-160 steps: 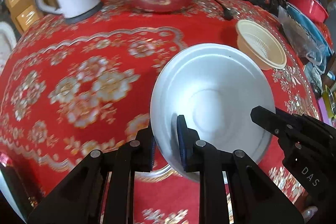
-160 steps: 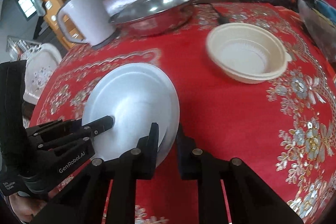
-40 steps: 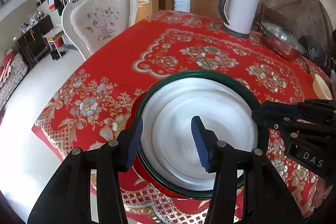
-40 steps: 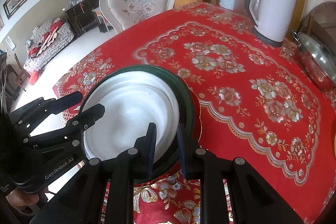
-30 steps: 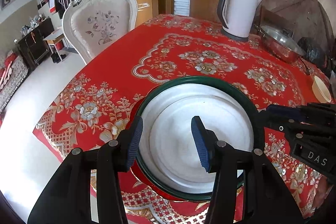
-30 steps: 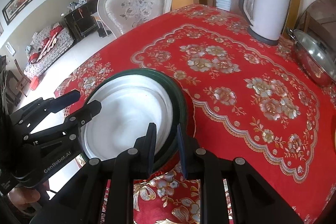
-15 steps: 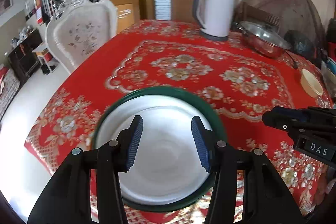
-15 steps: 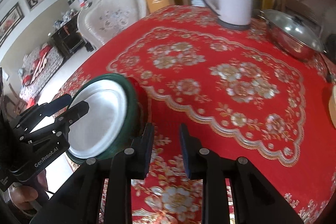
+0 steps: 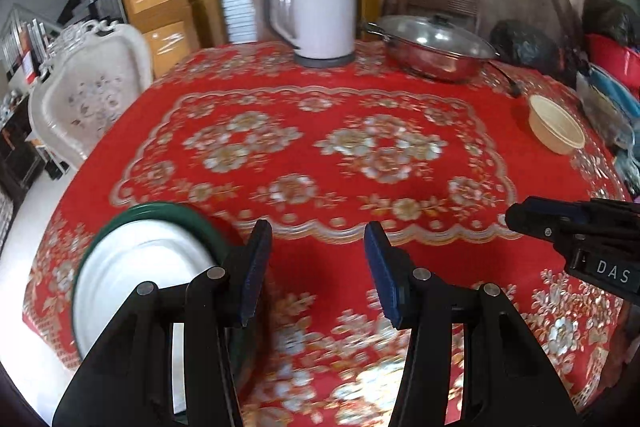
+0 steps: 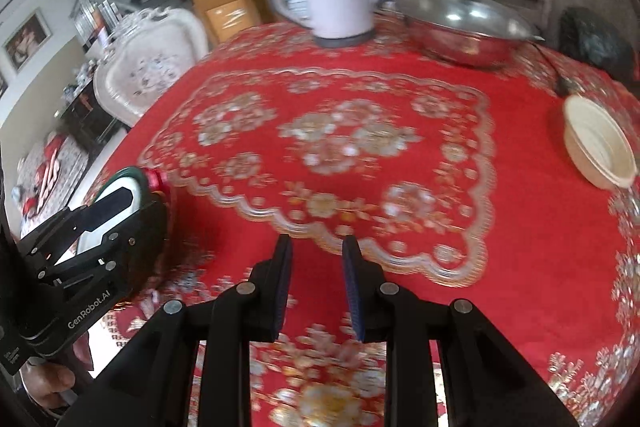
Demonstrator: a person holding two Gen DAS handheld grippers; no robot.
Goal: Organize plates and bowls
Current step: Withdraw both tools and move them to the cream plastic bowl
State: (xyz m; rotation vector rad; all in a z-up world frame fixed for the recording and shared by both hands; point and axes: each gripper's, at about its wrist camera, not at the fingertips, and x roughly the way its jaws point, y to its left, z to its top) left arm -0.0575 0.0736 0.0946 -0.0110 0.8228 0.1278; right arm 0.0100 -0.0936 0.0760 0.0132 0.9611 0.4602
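Left wrist view: a white plate (image 9: pixel 136 279) sits in a green-rimmed plate (image 9: pixel 188 217) at the table's near left edge, beside the left gripper (image 9: pixel 316 267), whose jaws gape wide on nothing. Right of it, the right gripper (image 10: pixel 316 279) is partly open and empty. A cream bowl (image 10: pixel 598 147) sits far right.

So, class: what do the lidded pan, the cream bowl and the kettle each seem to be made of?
Lidded pan: polished steel, judging by its mirror-like highlights. Cream bowl: probably thin disposable plastic, matte, with ridged inner rings. Kettle: likely smooth white plastic on a grey base, though the blur leaves the finish uncertain.
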